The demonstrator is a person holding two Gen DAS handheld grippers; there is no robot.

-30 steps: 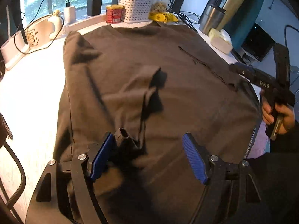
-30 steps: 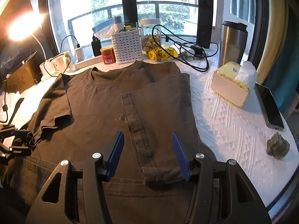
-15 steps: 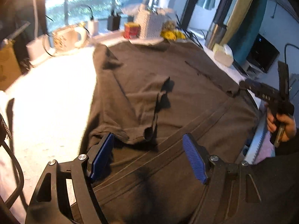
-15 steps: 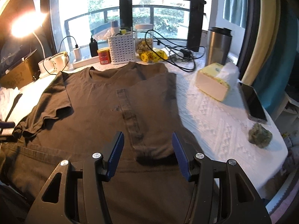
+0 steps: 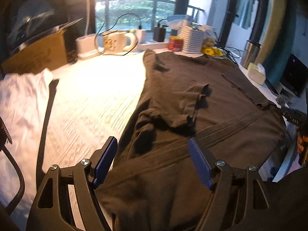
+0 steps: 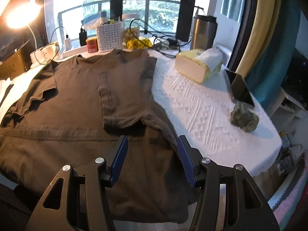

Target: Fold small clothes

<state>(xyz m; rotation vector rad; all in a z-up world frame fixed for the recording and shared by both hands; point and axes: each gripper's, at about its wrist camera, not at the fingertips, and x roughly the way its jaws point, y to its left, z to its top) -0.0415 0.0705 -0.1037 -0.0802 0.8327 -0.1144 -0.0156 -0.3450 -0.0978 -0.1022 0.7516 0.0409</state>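
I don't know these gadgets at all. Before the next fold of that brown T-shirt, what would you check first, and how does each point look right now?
1. Left hand-held gripper empty and open: ok, nothing between its blue pads.
2. Right hand-held gripper empty and open: ok, it hangs above the cloth.
3. Right side of the brown T-shirt folded in: ok, the panel lies flat with a straight edge.
4. Left sleeve folded flat: not ok, it lies bunched and wrinkled on the shirt.
5. Bottom hem on the table: not ok, the lower part hangs over the near edge.
6. Tissue pack and phone clear of the shirt: ok, both lie apart on the white cover.
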